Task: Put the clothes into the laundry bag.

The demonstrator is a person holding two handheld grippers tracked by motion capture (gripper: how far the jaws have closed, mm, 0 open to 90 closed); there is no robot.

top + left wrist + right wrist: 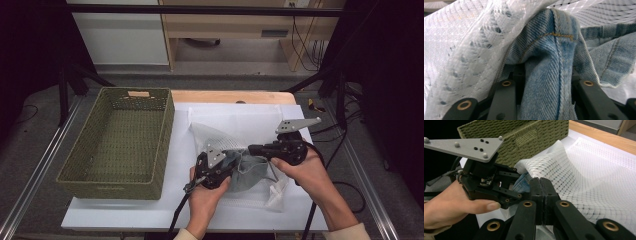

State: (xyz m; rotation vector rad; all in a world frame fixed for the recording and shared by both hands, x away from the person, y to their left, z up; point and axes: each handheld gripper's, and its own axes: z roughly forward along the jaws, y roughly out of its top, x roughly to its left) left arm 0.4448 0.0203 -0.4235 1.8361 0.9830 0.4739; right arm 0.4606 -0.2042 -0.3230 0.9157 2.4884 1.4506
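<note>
The left gripper (pixel 227 167) clamps a thick fold of faded blue denim garment (pixel 549 75) at the mouth of the white mesh laundry bag (pixel 225 132) on the table. The right gripper (pixel 543 192) is clenched on the bag's netted edge. A woven green basket (pixel 117 135) stands just beside.

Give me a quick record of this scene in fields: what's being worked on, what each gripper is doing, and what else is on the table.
work in hand: blue denim garment going into a white mesh bag
left gripper: jaws either side of a bunched fold of the denim, at the bag's mouth
right gripper: jaws shut, pinching the edge of the mesh bag
basket: green woven, left of the bag
surface: white sheet over a wooden table
</note>
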